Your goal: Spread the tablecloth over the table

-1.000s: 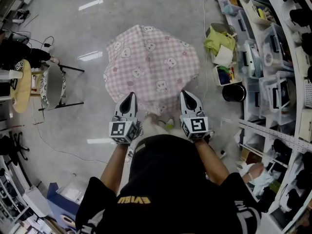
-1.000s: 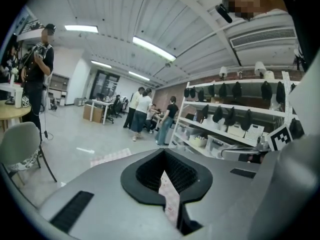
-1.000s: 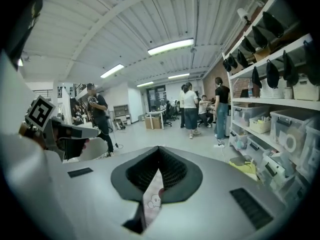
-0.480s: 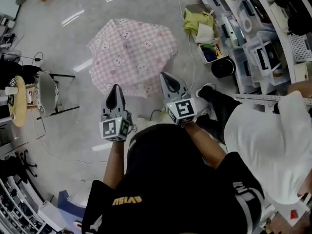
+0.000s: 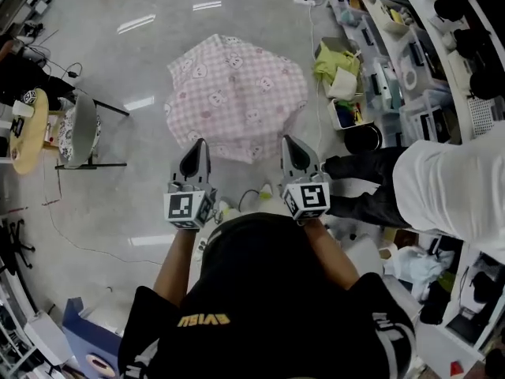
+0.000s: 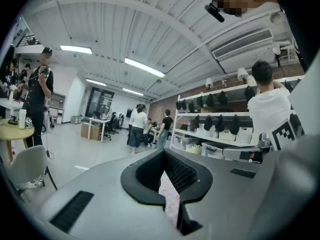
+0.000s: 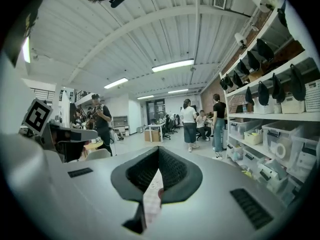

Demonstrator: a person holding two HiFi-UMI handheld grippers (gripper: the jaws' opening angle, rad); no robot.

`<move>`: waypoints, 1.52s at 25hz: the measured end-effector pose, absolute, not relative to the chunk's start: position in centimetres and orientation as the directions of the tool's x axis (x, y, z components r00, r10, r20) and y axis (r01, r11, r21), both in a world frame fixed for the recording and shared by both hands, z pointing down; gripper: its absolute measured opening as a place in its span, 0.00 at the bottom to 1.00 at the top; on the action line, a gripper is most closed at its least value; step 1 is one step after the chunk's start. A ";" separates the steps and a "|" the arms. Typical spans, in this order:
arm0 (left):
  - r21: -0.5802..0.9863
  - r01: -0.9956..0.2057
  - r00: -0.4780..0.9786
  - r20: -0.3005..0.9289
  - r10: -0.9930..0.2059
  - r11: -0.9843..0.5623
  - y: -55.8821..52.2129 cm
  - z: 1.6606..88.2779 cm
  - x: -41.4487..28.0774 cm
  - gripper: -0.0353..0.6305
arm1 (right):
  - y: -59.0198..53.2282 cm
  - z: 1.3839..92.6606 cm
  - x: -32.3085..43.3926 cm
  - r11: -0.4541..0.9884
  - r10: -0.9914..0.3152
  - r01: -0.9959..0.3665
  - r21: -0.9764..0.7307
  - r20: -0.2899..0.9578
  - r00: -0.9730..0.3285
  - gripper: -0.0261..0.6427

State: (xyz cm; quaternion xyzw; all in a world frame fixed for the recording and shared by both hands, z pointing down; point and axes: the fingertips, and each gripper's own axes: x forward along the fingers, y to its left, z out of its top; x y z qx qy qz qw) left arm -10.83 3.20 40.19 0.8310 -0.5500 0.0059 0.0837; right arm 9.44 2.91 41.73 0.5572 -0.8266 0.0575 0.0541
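A pink checked tablecloth (image 5: 237, 93) with small animal prints bulges out ahead of me over the floor, and what lies under it is hidden. My left gripper (image 5: 195, 147) is shut on its near edge at the left. My right gripper (image 5: 290, 144) is shut on the same edge at the right, about level with the left one. In the left gripper view a strip of the pink cloth (image 6: 171, 196) is pinched between the black pads (image 6: 187, 176). The right gripper view shows the same, with cloth (image 7: 151, 193) clamped between its pads (image 7: 172, 171).
A white chair (image 5: 79, 129) and a round wooden side table (image 5: 28, 133) stand at the left. Shelves with plastic bins (image 5: 410, 61), a box holding green cloth (image 5: 335, 61) and a black bucket (image 5: 363, 139) line the right. A person in a white shirt (image 5: 450, 188) stands close at my right.
Both grippers have risen together with the cloth's near edge still held. The cloth has puffed up. A person in a white shirt has come in at the right.
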 end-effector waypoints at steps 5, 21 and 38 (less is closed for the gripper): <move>0.136 -0.923 0.374 0.108 -0.921 -0.359 5.1 40.6 -13.4 0.08 | 3.5 42.4 8.4 0.347 -0.921 -0.936 -0.055 0.165 -0.352 0.04; 0.026 -0.955 0.295 0.138 -0.945 -0.294 5.9 41.0 -14.2 0.08 | 3.4 42.3 5.5 0.346 -0.921 -0.938 -0.015 0.183 -0.343 0.04; 0.076 -0.910 0.414 0.156 -0.897 -0.407 6.3 41.5 -12.2 0.08 | 5.2 42.8 7.1 0.320 -0.928 -0.947 0.016 0.206 -0.310 0.04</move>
